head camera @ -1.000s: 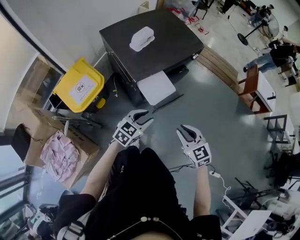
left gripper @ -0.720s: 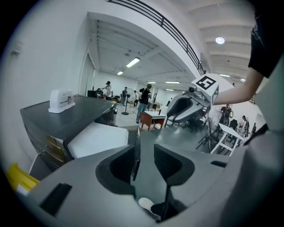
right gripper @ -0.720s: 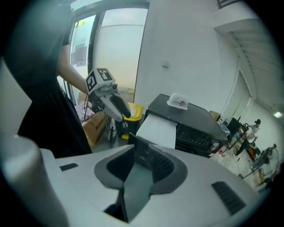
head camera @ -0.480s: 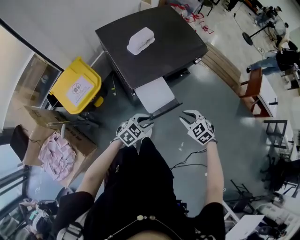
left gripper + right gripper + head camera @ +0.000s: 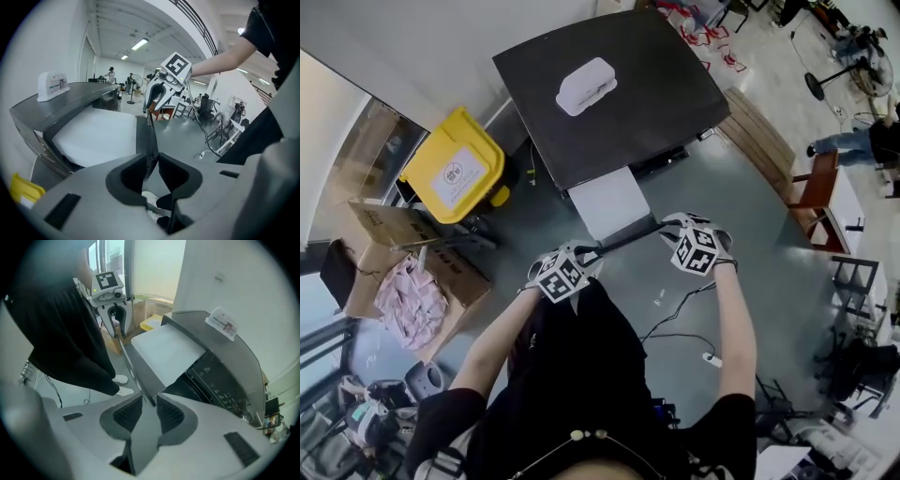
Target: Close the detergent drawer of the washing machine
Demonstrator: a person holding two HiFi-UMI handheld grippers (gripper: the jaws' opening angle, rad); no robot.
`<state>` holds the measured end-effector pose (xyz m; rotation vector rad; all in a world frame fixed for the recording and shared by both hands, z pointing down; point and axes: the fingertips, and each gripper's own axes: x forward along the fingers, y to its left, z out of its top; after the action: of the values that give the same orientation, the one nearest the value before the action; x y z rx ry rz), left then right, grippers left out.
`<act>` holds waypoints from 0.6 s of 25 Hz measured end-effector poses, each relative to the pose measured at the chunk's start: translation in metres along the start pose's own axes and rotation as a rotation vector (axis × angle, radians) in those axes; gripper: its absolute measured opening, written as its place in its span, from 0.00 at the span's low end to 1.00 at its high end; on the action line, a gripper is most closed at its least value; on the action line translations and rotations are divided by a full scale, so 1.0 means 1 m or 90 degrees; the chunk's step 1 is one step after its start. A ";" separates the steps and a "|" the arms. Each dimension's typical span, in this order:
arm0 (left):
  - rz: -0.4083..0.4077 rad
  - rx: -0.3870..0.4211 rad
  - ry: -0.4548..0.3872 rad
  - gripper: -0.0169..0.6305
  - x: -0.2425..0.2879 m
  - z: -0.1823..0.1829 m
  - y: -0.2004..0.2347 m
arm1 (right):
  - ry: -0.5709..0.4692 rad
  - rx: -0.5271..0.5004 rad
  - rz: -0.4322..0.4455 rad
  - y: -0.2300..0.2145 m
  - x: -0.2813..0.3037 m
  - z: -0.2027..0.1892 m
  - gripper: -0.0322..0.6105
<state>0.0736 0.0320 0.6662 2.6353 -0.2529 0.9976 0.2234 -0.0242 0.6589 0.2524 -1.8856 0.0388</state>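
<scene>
The dark grey washing machine [image 5: 619, 103] has its detergent drawer [image 5: 607, 202] pulled out, white inside, with a thin dark front panel [image 5: 626, 234]. My left gripper [image 5: 581, 253] is at the panel's left end; its jaws have just been closing and the panel edge [image 5: 151, 140] sits between the pads, touching them. My right gripper [image 5: 670, 228] is at the right end. Its jaws have just opened a little and straddle the panel corner [image 5: 140, 376] with slight gaps. Each gripper view shows the other gripper, the right [image 5: 157, 101] and the left [image 5: 117, 319], at the far end.
A white box [image 5: 586, 86] lies on the machine's top. A yellow bin [image 5: 455, 169] and a cardboard box with pink cloth [image 5: 412, 300] stand to the left. A cable [image 5: 684, 328] runs across the floor. A low wooden platform [image 5: 759, 136] lies to the right.
Both grippers have come forward and down from in front of my body to the two ends of the drawer's front panel. The right one has also rolled and tipped downward.
</scene>
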 end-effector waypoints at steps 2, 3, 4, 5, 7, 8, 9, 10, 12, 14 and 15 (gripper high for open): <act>0.000 -0.005 0.011 0.15 0.004 -0.002 0.000 | 0.007 -0.015 0.023 0.000 0.006 -0.003 0.20; -0.002 -0.008 0.015 0.15 0.005 -0.002 0.000 | 0.008 -0.019 0.031 0.000 0.007 -0.003 0.19; -0.004 -0.013 0.017 0.15 0.006 -0.002 0.001 | 0.007 -0.022 0.038 -0.001 0.008 -0.003 0.18; -0.007 -0.018 0.018 0.15 0.006 -0.002 0.001 | 0.006 -0.027 0.045 -0.002 0.009 -0.003 0.18; -0.011 -0.022 0.011 0.15 0.007 0.000 0.002 | 0.011 -0.045 0.056 -0.002 0.012 -0.003 0.17; -0.012 -0.021 0.005 0.15 0.008 0.002 0.002 | 0.014 -0.054 0.060 -0.001 0.013 -0.004 0.17; -0.013 -0.020 0.003 0.15 0.009 0.003 0.002 | 0.016 -0.062 0.064 0.000 0.014 -0.005 0.17; -0.014 -0.020 0.008 0.15 0.011 0.003 0.001 | 0.018 -0.069 0.066 0.001 0.015 -0.005 0.17; -0.011 -0.012 0.030 0.15 0.015 0.000 -0.002 | 0.019 -0.082 0.068 0.002 0.017 -0.005 0.17; 0.006 0.009 0.050 0.15 0.021 -0.003 -0.003 | 0.021 -0.098 0.069 0.003 0.018 -0.005 0.16; 0.015 0.019 0.058 0.10 0.023 -0.004 -0.004 | 0.023 -0.106 0.070 0.003 0.018 -0.004 0.16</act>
<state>0.0891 0.0356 0.6833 2.6102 -0.2505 1.1350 0.2213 -0.0233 0.6775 0.0338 -1.8535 -0.0381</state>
